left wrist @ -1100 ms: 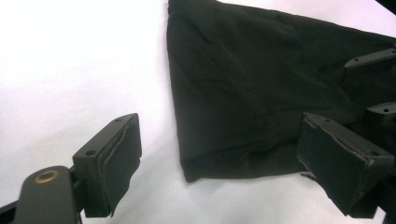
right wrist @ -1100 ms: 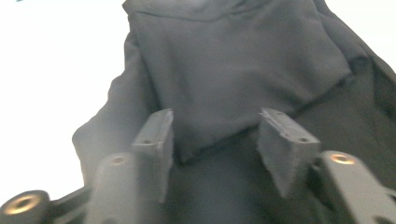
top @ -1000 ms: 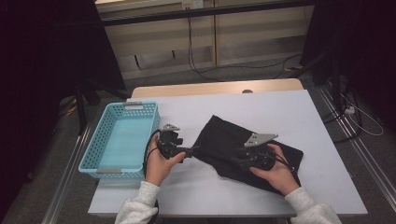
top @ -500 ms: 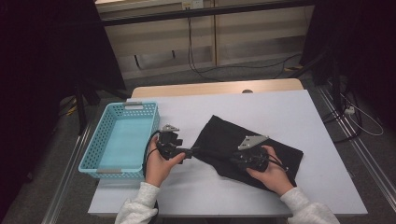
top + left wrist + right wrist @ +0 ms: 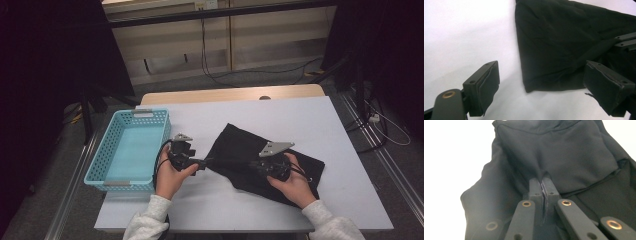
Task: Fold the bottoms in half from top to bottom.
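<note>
Right now, from the high view, I see the black garment (image 5: 265, 162) lying rumpled at centre-right of the white table (image 5: 320, 115), with the turquoise basket (image 5: 129, 149) at centre-left, standing bare inside. My left gripper (image 5: 204, 163) sits just left of the cloth's near-left corner, jaws pointing at it, while my right gripper (image 5: 260, 165) rests on the middle of the cloth.

Moving to the left gripper view, my jaws stand wide apart at the bottom corners of the frame, gripping nothing. Between them, slightly above, the garment's corner (image 5: 529, 87) lies flat on the table, still short of the pads. At the right edge I can make out part of the other gripper on the cloth.

Then the right gripper view: my jaws are pressed together in the lower centre, pinching a small ridge of the black fabric (image 5: 564, 157), which puckers up toward the pinch. The rest of the cloth spreads across the upper and right frame, with bare table to the left.

As I judge it, the work is at an early stage: one hold is taken, the second corner is not yet seized, the garment is neither folded nor lifted, and nothing has reached the basket. What remains is closing the left jaws on that corner, then handling the cloth from there.
</note>
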